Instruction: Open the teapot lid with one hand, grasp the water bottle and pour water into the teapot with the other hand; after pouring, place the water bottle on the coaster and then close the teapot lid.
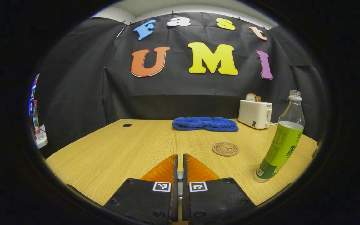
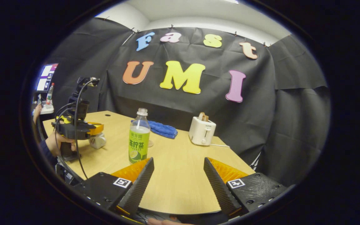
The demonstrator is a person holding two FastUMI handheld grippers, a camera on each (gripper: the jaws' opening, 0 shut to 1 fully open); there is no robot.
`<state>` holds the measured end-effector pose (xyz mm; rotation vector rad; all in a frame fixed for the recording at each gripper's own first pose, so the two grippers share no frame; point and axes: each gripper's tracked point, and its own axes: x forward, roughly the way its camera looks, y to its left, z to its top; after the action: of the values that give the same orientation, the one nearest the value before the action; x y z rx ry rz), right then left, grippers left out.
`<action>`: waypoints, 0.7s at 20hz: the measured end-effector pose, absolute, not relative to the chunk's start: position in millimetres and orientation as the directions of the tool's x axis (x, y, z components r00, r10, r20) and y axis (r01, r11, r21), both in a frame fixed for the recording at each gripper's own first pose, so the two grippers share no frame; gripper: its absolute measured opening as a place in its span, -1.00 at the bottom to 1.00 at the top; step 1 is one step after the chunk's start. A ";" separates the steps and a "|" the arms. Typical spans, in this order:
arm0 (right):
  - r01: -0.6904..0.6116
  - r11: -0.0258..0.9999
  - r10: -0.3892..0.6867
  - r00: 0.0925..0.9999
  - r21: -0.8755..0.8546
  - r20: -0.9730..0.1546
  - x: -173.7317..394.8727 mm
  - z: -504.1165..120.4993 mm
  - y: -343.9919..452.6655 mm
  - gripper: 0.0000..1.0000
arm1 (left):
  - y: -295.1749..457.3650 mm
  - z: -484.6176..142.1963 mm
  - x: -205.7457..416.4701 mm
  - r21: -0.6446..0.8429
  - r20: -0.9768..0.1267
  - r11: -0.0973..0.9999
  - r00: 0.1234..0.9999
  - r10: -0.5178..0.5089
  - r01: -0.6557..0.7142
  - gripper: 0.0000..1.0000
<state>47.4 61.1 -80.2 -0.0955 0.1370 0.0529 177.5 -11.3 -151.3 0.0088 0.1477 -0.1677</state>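
- We see the table (image 2: 180, 187) carrying everything; nothing looks poured yet.
- The water bottle (image 2: 139, 137) stands uncapped mid-table, untouched, our right gripper (image 2: 177, 184) gaping wide short of it.
- The teapot (image 2: 97, 140) sits near the left edge under our left gripper (image 1: 180, 168), which is pressed closed and empty.
- The coaster (image 1: 225, 149) lies bare beside the bottle.

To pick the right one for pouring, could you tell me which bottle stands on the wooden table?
The green-labelled water bottle without a cap, near the coaster; the red-capped bottle stands off the table, beyond its left edge.
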 end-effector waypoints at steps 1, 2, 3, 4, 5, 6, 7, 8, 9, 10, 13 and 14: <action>-0.070 0.994 0.058 0.989 -0.079 -0.140 48.0 -81.7 66.0 0.92 | -11.6 -149.1 178.3 -0.010 -0.151 0.986 0.975 -0.165 0.165 -0.87; -0.084 0.995 0.075 0.987 -0.058 -0.141 49.0 -84.8 71.0 0.91 | -10.8 -146.0 177.2 -0.017 -0.150 0.987 0.975 -0.161 0.160 -0.89; -0.106 0.994 0.100 0.985 -0.036 -0.143 48.5 -87.3 78.5 0.96 | -11.3 -140.9 175.7 -0.019 -0.147 0.986 0.975 -0.166 0.165 -0.91; -0.135 0.991 0.131 0.982 -0.018 -0.140 50.3 -88.7 87.6 0.96 | -12.3 -132.7 172.1 -0.036 -0.137 0.985 0.975 -0.174 0.170 -0.92; -0.162 0.987 0.160 0.979 -0.006 -0.129 52.3 -87.9 95.6 0.86 | -13.1 -119.2 170.0 -0.047 -0.118 0.983 0.976 -0.185 0.180 -0.92; -0.180 0.984 0.179 0.976 0.006 -0.125 54.7 -89.9 100.6 0.96 | -11.5 -108.1 166.6 -0.054 -0.106 0.983 0.978 -0.182 0.177 -0.92; -0.194 0.981 0.195 0.972 0.026 -0.127 56.9 -92.4 105.1 0.91 | -6.5 -98.9 164.0 -0.061 -0.098 0.985 0.981 -0.168 0.163 -0.92; -0.209 0.977 0.214 0.967 0.049 -0.136 59.5 -97.6 110.6 0.91 | -3.3 -88.6 159.0 -0.069 -0.091 0.985 0.983 -0.162 0.156 -0.92; -0.218 0.974 0.225 0.963 0.063 -0.146 61.3 -100.5 114.6 0.96 | -2.4 -78.0 152.5 -0.079 -0.082 0.985 0.984 -0.158 0.151 -0.92; -0.217 0.974 0.224 0.962 0.066 -0.154 65.5 -101.3 116.0 0.92 | -1.5 -68.6 145.2 -0.081 -0.073 0.985 0.984 -0.161 0.155 -0.92; -0.208 0.976 0.216 0.964 0.069 -0.153 78.2 -99.6 120.8 0.92 | 3.0 -53.5 120.3 -0.081 -0.088 0.986 0.985 -0.151 0.144 -0.92; -0.201 0.976 0.211 0.966 0.077 -0.149 84.2 -98.5 122.4 0.91 | 2.3 -50.4 109.6 -0.078 -0.092 0.986 0.983 -0.157 0.150 -0.92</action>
<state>84.2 122.4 -98.5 0.0611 0.1569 0.2087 109.6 2.3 -50.4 -0.0706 0.0980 -0.1549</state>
